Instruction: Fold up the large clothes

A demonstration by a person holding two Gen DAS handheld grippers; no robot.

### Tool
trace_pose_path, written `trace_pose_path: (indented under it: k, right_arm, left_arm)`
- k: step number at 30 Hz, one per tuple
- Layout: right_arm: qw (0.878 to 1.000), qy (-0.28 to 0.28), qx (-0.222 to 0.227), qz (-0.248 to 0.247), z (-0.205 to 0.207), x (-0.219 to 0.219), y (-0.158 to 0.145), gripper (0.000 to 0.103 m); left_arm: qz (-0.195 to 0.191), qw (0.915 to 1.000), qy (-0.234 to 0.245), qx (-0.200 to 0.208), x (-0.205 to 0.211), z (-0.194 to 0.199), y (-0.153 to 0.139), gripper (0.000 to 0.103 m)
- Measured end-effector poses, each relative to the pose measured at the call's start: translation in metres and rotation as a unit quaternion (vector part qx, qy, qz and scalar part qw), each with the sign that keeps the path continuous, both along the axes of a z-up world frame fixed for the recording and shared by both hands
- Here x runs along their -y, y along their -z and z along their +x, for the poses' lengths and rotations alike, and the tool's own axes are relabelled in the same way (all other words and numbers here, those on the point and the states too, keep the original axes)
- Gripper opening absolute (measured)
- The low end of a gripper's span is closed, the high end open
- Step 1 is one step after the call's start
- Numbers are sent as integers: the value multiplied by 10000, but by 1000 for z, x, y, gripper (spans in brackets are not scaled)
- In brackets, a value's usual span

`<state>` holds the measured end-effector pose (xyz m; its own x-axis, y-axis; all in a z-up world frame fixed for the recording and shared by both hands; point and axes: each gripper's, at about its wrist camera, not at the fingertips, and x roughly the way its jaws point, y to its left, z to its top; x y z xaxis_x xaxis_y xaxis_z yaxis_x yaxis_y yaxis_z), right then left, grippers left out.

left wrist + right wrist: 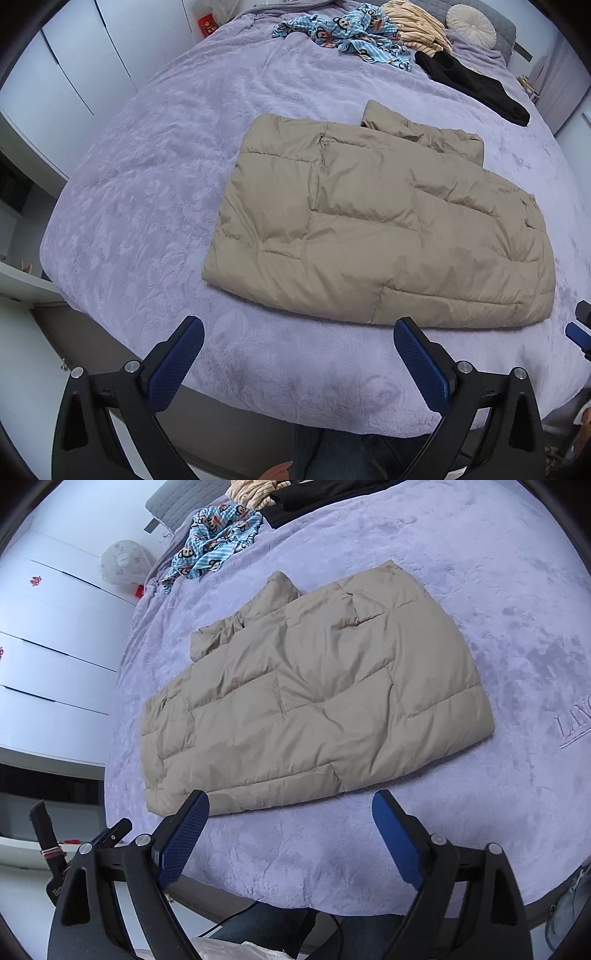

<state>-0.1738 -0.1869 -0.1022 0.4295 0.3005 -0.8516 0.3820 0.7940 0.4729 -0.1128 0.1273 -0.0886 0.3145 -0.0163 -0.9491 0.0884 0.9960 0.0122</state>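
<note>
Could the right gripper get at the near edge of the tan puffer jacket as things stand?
Probably yes. The right gripper is open, with nothing between its fingers, and the tan puffer jacket lies folded flat just beyond its fingertips. Only bare purple bedspread lies between; the left gripper is off to the side.

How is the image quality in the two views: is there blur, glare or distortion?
Left wrist view: sharp, soft even light, no glare; fisheye bends the bed edge. Right wrist view: equally sharp; the beige jacket looks stretched, and the dark lens rim cuts the corners.
</note>
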Motion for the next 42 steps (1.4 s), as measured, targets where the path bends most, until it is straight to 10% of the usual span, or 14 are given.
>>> trace_pose_path:
  k: [12,28,42]
  right_arm:
    - [9985,-140,-239,480,5,-16,13,92]
    - [9967,-20,-676,437,92,-95,26,92]
    - [9916,89,-1286,-71,109,-138,36,92]
  left_arm:
    - [-36,9997,-101,-198,-13,-7,8,103]
    - [-355,9979,-506,-204,-117,83,7,103]
    - [-706,9944,-98,-782,-145,136,64,103]
